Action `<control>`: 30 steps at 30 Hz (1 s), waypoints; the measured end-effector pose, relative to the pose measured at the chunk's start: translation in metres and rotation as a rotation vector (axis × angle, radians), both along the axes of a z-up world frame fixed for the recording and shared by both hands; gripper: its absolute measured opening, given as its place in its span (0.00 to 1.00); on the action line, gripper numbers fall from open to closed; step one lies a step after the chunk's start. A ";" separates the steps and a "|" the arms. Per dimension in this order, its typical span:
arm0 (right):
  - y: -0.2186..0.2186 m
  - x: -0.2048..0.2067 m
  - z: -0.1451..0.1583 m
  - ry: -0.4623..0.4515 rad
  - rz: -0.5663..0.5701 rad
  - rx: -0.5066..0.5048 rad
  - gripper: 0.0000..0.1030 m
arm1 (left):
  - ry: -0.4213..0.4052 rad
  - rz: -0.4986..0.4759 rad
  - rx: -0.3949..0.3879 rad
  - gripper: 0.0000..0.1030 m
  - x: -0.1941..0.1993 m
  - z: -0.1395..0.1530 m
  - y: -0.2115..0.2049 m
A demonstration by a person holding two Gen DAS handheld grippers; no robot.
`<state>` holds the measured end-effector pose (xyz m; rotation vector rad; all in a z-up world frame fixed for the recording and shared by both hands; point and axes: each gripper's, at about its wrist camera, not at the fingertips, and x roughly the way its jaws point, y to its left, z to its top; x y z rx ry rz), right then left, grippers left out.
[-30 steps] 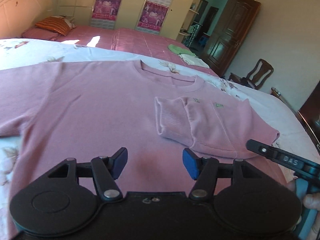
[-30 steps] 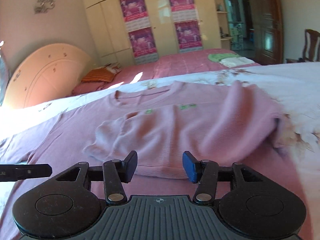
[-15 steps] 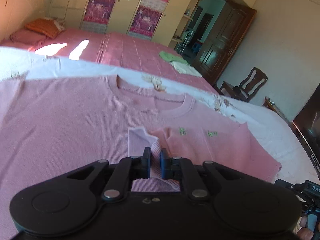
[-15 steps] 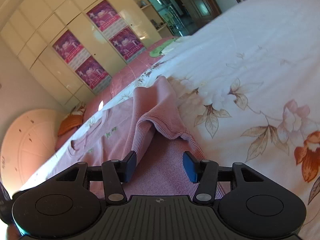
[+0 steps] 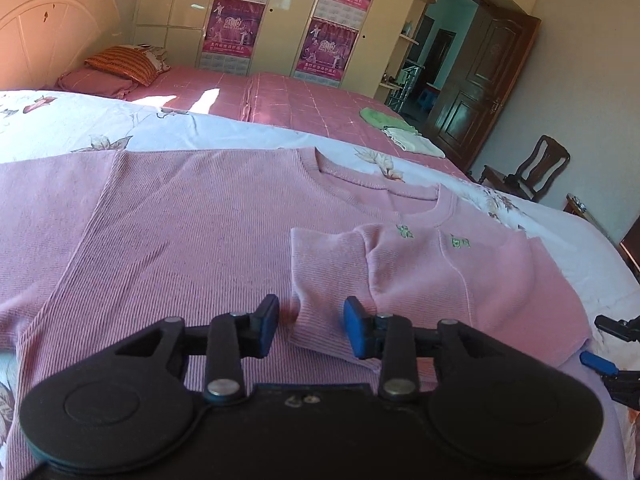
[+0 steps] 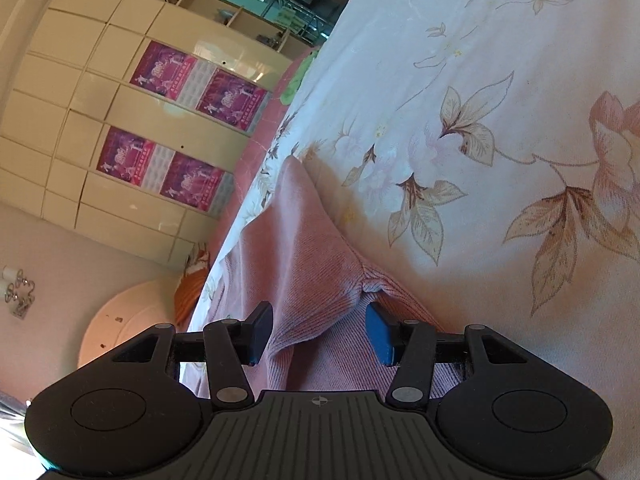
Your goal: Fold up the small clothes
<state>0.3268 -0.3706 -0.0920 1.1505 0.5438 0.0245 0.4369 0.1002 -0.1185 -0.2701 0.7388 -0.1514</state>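
Observation:
A pink knit sweater lies front up on the flowered bed sheet, its right sleeve folded across the chest. The sleeve's cuff lies flat just ahead of my left gripper. That gripper's jaws are opening, with the cuff's near corner between them and no pad pressing on it. My right gripper is rolled on its side at the sweater's folded right edge. Its jaws stand apart, one on each side of the raised fold, gripping nothing. At the far right of the left wrist view the right gripper shows again.
Beyond the sheet is a second bed with a pink cover, a striped pillow and small green and white cloths. A wardrobe with posters, a dark door and a wooden chair stand behind.
My left gripper shut on the sleeve cuff, then let go and drew back a little; the cuff now lies flat. My right gripper rolled sideways and moved to the sweater's right fold.

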 end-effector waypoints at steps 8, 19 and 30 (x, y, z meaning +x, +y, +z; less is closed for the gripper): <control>0.007 -0.005 0.000 0.023 -0.004 -0.081 0.32 | 0.064 0.034 -0.226 0.03 0.037 -0.015 0.021; 0.013 -0.007 0.001 0.035 0.014 -0.156 0.18 | -0.104 0.068 0.013 0.07 0.009 -0.002 0.012; 0.035 -0.005 0.050 -0.065 0.078 -0.473 0.18 | -0.119 0.070 0.060 0.34 0.000 0.008 0.022</control>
